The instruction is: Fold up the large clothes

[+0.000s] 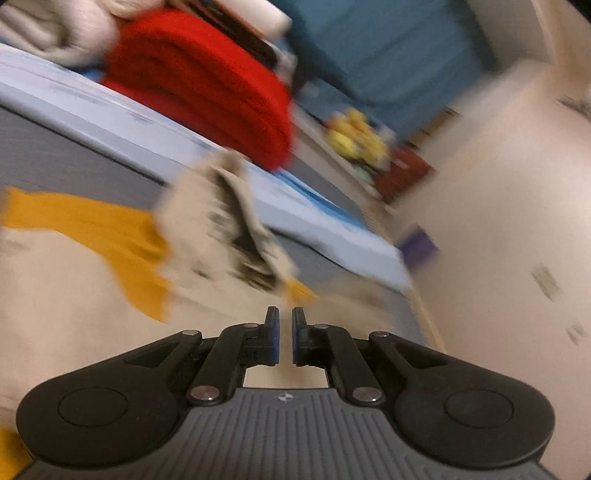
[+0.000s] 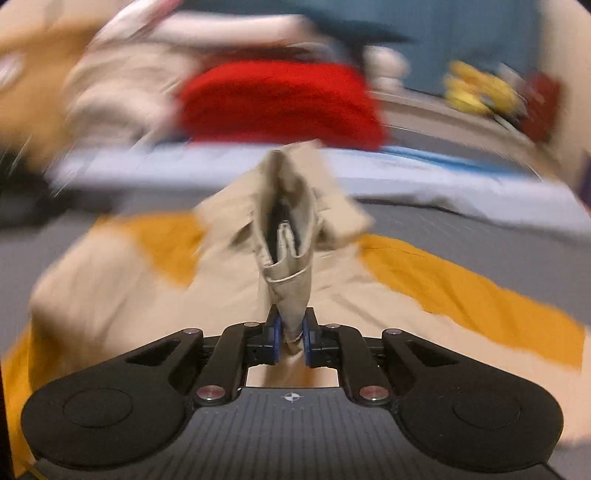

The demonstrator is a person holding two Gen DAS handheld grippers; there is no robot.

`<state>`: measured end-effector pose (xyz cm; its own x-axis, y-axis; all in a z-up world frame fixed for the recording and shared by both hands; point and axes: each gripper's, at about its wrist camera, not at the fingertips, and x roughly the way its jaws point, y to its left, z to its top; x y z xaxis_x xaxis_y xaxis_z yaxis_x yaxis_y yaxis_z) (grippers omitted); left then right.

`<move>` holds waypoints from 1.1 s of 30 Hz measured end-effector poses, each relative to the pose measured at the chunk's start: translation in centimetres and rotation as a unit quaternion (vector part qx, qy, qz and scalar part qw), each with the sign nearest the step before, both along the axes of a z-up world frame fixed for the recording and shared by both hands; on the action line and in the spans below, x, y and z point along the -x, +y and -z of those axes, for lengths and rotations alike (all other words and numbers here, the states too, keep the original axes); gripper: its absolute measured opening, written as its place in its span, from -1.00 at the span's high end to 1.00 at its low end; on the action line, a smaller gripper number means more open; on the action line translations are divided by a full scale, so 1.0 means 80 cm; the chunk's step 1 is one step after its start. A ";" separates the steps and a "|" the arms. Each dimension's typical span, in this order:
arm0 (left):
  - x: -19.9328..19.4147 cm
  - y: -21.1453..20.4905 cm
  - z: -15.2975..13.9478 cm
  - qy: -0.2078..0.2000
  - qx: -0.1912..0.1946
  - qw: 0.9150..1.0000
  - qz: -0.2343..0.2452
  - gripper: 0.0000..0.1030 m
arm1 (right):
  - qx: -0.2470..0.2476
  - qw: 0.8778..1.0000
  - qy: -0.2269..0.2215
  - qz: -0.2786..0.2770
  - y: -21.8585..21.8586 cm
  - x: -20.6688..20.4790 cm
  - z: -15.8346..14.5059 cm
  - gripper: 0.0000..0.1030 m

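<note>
Garment: a beige and mustard-yellow jacket (image 2: pixel 122 295), of woven cotton-like cloth, lies spread on a grey surface (image 2: pixel 480 240). Its collar end (image 2: pixel 288 229) is lifted into a peak directly ahead of the right gripper (image 2: pixel 293 332).

Right gripper: clenched on a gathered fold of the beige cloth, which passes between the 2 blue pads (image 2: pixel 276 334) and rises beyond them.

Left gripper (image 1: pixel 285 334): jaws drawn nearly together with a thin gap showing. No cloth can be made out between them; they appear empty.

Handling, as judged: the cloth is soft and limp, light for its size, and not fragile. It drapes from any single hold, so 1 pinch raises only a peak while the remainder drags. The stitched hems and collar seam look thicker and should resist slipping better than a single layer. A second hold on an edge or seam well apart from the first would be needed to carry a fold over flat.

Limits of view:
- Both views are heavily blurred, the left most.
- Sleeves, front opening and the garment's full outline cannot be traced; its near edge is cut off below the grippers.
- The dark patch inside the raised collar is unreadable.
- Behind lie a folded red knit (image 2: pixel 280 103), pale bedding (image 1: pixel 55 33) and a yellow object (image 1: pixel 351 133), all indistinct.
</note>
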<state>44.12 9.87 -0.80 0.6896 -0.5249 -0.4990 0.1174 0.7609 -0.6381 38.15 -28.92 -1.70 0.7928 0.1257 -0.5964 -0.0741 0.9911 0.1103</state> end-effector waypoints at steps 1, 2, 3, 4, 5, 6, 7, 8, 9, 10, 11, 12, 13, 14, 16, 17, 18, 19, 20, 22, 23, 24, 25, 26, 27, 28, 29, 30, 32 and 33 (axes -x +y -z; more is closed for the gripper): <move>-0.001 0.012 0.000 0.005 -0.018 0.999 -0.029 0.91 | -0.014 0.999 -0.001 0.032 -0.016 -0.002 -0.001 0.80; -0.002 0.022 0.001 0.011 -0.033 0.998 -0.052 0.91 | -0.030 0.997 0.000 0.067 -0.035 -0.005 -0.001 0.80; -0.003 0.034 0.003 0.019 -0.049 0.996 -0.078 0.91 | -0.045 0.995 0.002 0.094 -0.050 -0.006 0.000 0.80; -0.004 0.044 0.005 0.031 -0.064 0.992 -0.100 0.91 | -0.059 0.991 0.005 0.116 -0.063 -0.008 0.002 0.80; -0.006 0.052 0.008 0.045 -0.076 0.989 -0.116 0.91 | -0.075 0.987 0.009 0.139 -0.077 -0.009 0.005 0.79; -0.008 0.058 0.013 0.057 -0.079 0.987 -0.125 0.91 | -0.088 0.984 0.011 0.157 -0.090 -0.010 0.008 0.79; -0.013 0.064 0.021 0.070 -0.077 0.986 -0.130 0.91 | -0.101 0.980 0.013 0.170 -0.099 -0.009 0.011 0.79; -0.016 0.067 0.027 0.086 -0.077 0.985 -0.130 0.91 | -0.112 0.978 0.017 0.175 -0.107 -0.010 0.014 0.79; -0.017 0.068 0.030 0.101 -0.083 0.984 -0.125 0.90 | -0.124 0.976 0.022 0.175 -0.115 -0.011 0.017 0.78; -0.020 0.065 0.037 0.119 -0.102 0.981 -0.113 0.79 | -0.139 0.975 0.026 0.173 -0.121 -0.012 0.018 0.77; -0.022 0.060 0.042 0.133 -0.125 0.978 -0.102 0.71 | -0.148 0.973 0.028 0.174 -0.126 -0.011 0.019 0.71; -0.023 0.055 0.049 0.149 -0.152 0.973 -0.088 0.70 | -0.147 0.972 0.029 0.181 -0.129 -0.011 0.019 0.61; -0.025 0.050 0.058 0.165 -0.173 0.968 -0.076 0.69 | -0.139 0.971 0.027 0.193 -0.131 -0.011 0.017 0.51; -0.026 0.048 0.067 0.178 -0.184 0.964 -0.068 0.66 | -0.128 0.970 0.023 0.208 -0.130 -0.008 0.015 0.40; -0.022 0.050 0.086 0.201 -0.187 0.960 -0.057 0.61 | -0.115 0.963 0.019 0.245 -0.138 -0.006 0.016 0.40; -0.022 0.050 0.093 0.211 -0.191 0.957 -0.052 0.57 | -0.117 0.958 0.019 0.260 -0.143 -0.005 0.017 0.40; -0.022 0.048 0.100 0.219 -0.200 0.954 -0.046 0.56 | -0.122 0.955 0.020 0.270 -0.148 -0.003 0.019 0.40; -0.020 0.047 0.105 0.225 -0.211 0.950 -0.042 0.56 | -0.126 0.952 0.023 0.278 -0.154 -0.003 0.021 0.40; -0.019 0.047 0.109 0.231 -0.225 0.946 -0.041 0.56 | -0.131 0.950 0.028 0.283 -0.157 -0.004 0.024 0.39; -0.018 0.043 0.114 0.231 -0.240 0.942 -0.041 0.56 | -0.149 0.945 0.045 0.288 -0.163 -0.007 0.034 0.33; -0.017 0.041 0.109 0.225 -0.243 0.943 -0.042 0.56 | -0.162 0.942 0.056 0.290 -0.165 -0.009 0.039 0.25; -0.015 0.039 0.104 0.216 -0.241 0.945 -0.040 0.54 | -0.177 0.937 0.070 0.294 -0.168 -0.016 0.047 0.18; -0.014 0.038 0.103 0.209 -0.240 0.947 -0.035 0.45 | -0.192 0.932 0.085 0.297 -0.169 -0.020 0.056 0.15; -0.013 0.036 0.106 0.207 -0.243 0.947 -0.026 0.37 | -0.207 0.926 0.103 0.298 -0.172 -0.023 0.065 0.13; -0.016 0.032 0.116 0.216 -0.255 0.942 -0.020 0.37 | -0.218 0.921 0.121 0.298 -0.174 -0.026 0.074 0.13; -0.017 0.032 0.126 0.228 -0.265 0.937 -0.018 0.37 | -0.229 0.916 0.139 0.300 -0.175 -0.029 0.083 0.13; -0.016 0.033 0.135 0.233 -0.268 0.935 -0.017 0.38 | -0.237 0.910 0.153 0.305 -0.175 -0.030 0.091 0.13; -0.015 0.032 0.133 0.231 -0.271 0.934 -0.018 0.38 | -0.242 0.905 0.163 0.310 -0.173 -0.028 0.096 0.13; -0.015 0.025 0.117 0.216 -0.277 0.936 -0.025 0.37 | -0.254 0.896 0.178 0.318 -0.172 -0.027 0.105 0.13; -0.013 0.022 0.107 0.199 -0.274 0.941 -0.023 0.37 | -0.257 0.895 0.179 0.319 -0.171 -0.025 0.106 0.13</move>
<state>45.19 11.62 -9.33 0.4068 -0.0881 -0.9093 -0.0888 0.9868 -0.1354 40.14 -42.62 -10.21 0.5707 0.0473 -0.8198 0.6192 0.6309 0.4675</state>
